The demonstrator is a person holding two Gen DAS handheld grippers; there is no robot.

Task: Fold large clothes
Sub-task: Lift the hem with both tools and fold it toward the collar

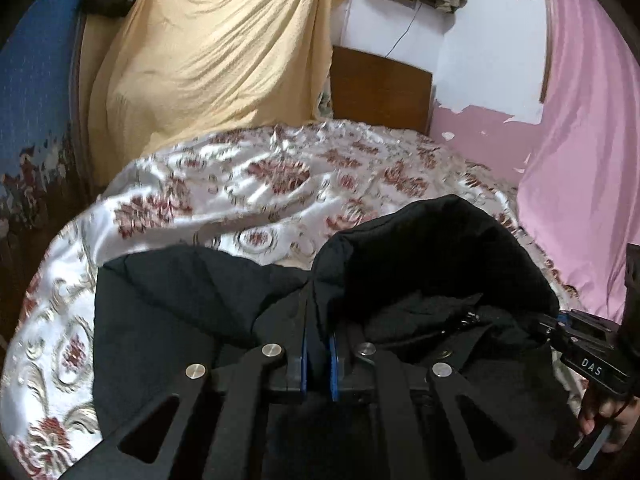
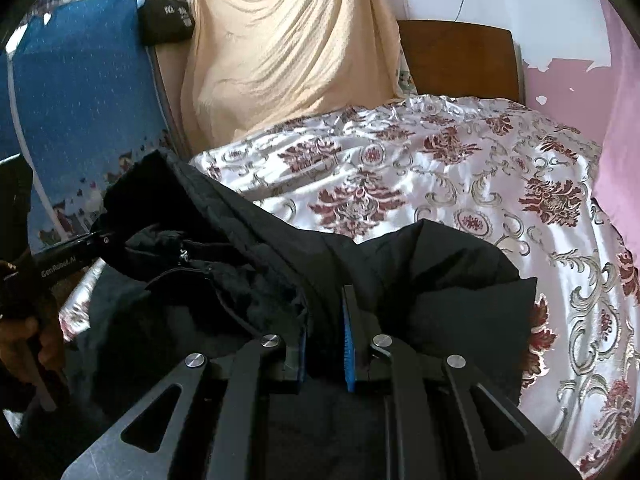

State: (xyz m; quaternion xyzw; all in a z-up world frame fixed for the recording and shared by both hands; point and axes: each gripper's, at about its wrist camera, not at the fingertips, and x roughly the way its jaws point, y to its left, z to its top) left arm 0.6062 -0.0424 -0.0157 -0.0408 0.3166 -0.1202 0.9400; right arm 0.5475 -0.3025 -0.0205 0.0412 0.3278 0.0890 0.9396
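I see a black jacket bunched on the floral bed cover. My left gripper has its jaws narrowed onto jacket fabric, and my right gripper likewise pinches the jacket

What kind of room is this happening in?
Most likely a home bedroom: a bed with a floral bedspread and wooden headboard, a pink curtain beside it. Both grippers hold a black jacket over the bed.

Floral bedspread, wooden headboard, peeling pink wall, yellow drape.
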